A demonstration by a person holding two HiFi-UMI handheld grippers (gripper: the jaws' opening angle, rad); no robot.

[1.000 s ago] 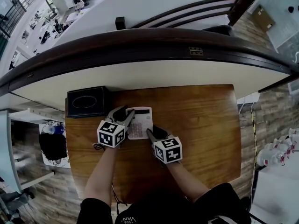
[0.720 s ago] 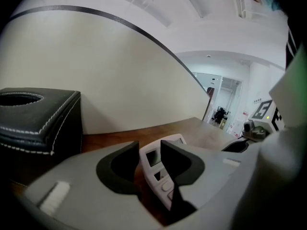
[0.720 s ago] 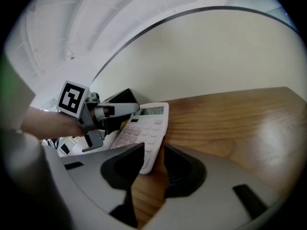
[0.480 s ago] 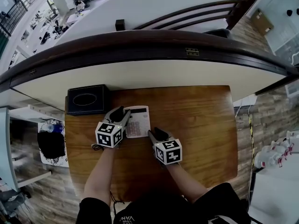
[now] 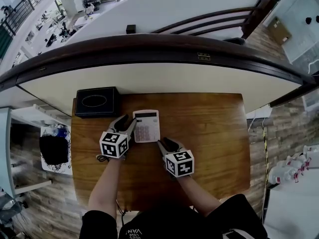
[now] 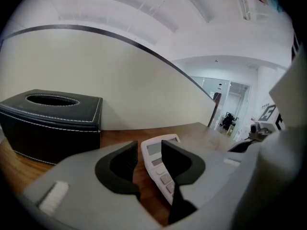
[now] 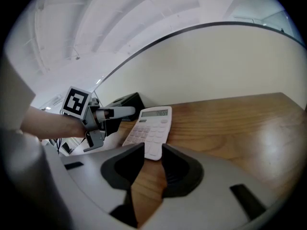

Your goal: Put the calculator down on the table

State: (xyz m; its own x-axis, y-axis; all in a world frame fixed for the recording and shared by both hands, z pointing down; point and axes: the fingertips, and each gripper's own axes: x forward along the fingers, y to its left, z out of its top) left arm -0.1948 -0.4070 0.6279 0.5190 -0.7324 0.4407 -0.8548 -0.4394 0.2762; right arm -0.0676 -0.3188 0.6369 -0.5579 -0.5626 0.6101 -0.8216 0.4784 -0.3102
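Observation:
The white calculator (image 5: 147,126) lies flat on the wooden table (image 5: 209,128), display end toward the far wall. My left gripper (image 5: 127,124) sits just beside its left edge, jaws opening; in the left gripper view the calculator (image 6: 154,149) shows in the gap of the left gripper (image 6: 148,158), with no pad pressing on it. My right gripper (image 5: 163,144) is open a little short of the near edge, holding nothing. The right gripper view has the calculator (image 7: 151,128) ahead of the right gripper (image 7: 152,153), with bare wood between the jaws.
A black tissue box (image 5: 96,102) stands at the table's back left corner, close to the left gripper, also in the left gripper view (image 6: 50,121). A curved white counter wall (image 5: 149,78) closes off the table's far side.
The left gripper's jaws have come off the calculator's left edge and drawn back to the left. The right gripper has pulled back slightly toward me. The calculator stays flat on the table.

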